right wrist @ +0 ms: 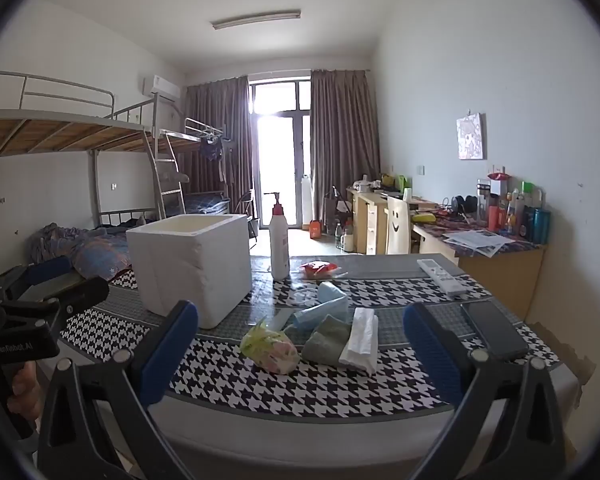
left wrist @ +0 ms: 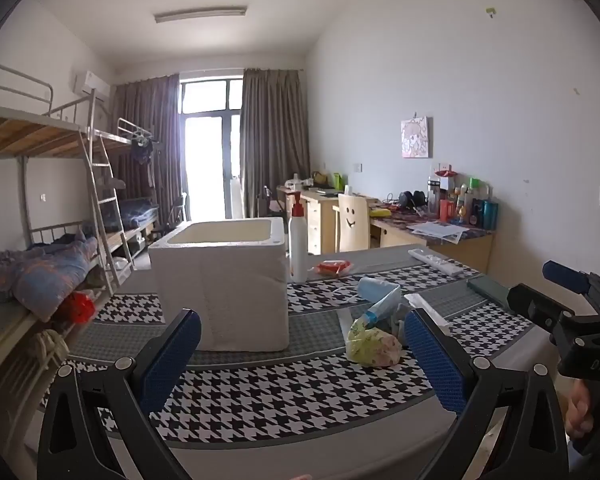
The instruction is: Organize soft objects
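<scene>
A white foam box (left wrist: 220,284) (right wrist: 190,264) stands open on the houndstooth table. To its right lies a heap of soft things: a yellow-green floral bundle (left wrist: 372,346) (right wrist: 272,348), a blue cloth roll (left wrist: 380,298) (right wrist: 324,308), a grey-green cloth (right wrist: 328,338) and a white folded cloth (right wrist: 362,340). My left gripper (left wrist: 302,354) is open and empty, near the table's front edge. My right gripper (right wrist: 300,348) is open and empty, short of the heap. Each gripper shows in the other's view, the right one (left wrist: 560,300) and the left one (right wrist: 52,292).
A white pump bottle (left wrist: 298,240) (right wrist: 279,240) stands behind the box, with a red packet (left wrist: 332,268) (right wrist: 318,269) beside it. A white remote (right wrist: 440,276) and a dark phone (right wrist: 494,330) lie at the right. Bunk beds stand left, desks right.
</scene>
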Motion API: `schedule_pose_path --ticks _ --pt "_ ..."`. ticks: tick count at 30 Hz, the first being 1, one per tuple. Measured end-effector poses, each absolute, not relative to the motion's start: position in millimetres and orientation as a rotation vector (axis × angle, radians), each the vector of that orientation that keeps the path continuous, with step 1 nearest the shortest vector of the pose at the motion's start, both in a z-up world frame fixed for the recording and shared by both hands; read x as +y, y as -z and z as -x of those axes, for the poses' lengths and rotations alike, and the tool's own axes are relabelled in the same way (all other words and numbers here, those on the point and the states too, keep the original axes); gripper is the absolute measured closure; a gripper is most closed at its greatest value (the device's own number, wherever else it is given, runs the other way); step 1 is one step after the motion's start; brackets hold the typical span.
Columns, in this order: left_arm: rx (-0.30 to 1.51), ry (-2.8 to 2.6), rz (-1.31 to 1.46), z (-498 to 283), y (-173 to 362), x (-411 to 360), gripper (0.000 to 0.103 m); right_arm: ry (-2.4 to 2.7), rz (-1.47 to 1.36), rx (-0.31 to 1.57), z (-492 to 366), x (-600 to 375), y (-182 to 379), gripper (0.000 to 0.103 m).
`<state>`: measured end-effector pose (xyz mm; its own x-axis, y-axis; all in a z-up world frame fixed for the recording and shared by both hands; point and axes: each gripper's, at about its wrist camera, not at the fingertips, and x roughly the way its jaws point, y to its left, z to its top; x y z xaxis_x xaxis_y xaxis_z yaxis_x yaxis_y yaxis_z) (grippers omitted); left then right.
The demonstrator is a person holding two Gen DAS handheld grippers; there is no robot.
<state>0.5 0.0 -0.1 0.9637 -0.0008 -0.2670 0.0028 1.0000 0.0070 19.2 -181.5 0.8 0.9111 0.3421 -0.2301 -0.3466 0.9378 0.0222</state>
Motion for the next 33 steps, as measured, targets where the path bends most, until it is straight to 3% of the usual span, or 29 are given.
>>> schedule_pose_path --ticks 33 --pt "0.261 0.008 0.005 1 -1 3 0.001 -0.352 0.010 0.219 -19 -182 -4 0.000"
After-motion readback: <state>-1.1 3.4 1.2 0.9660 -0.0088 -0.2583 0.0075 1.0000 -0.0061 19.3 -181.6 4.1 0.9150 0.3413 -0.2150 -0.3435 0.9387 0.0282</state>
